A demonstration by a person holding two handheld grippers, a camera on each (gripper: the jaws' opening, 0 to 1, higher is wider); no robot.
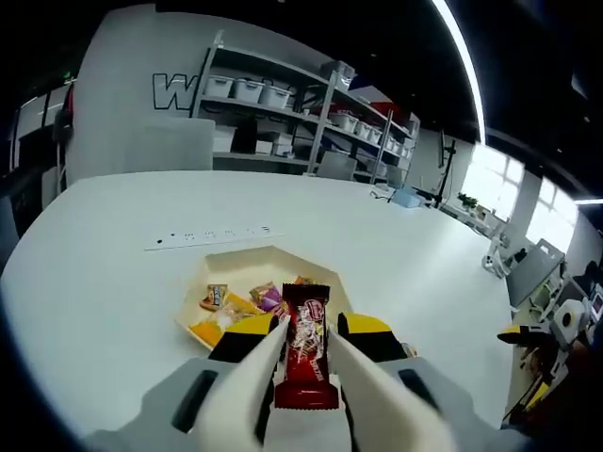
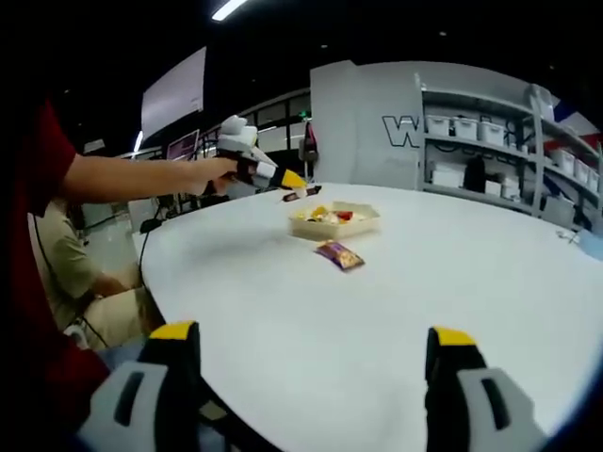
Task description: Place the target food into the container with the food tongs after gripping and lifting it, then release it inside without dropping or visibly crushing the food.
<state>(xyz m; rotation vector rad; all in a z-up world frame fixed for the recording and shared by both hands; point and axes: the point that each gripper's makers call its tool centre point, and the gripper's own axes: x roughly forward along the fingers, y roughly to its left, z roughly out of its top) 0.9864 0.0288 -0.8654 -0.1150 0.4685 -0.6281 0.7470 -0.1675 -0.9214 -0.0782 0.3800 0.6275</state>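
Tongs (image 1: 303, 347) grip a red snack bar (image 1: 306, 347) above the snack-filled container (image 1: 247, 259).

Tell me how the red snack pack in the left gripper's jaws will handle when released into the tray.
The red pack looks like thin, glossy foil, so it is probably light and slippery. It holds flat and straight between the jaws, so it likely has some stiffness. Dropped over the tray, it should land flat, not roll.

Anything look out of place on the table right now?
Yes: one snack packet lies loose on the white table, in front of the container. The left gripper holds a red snack bar above the container.
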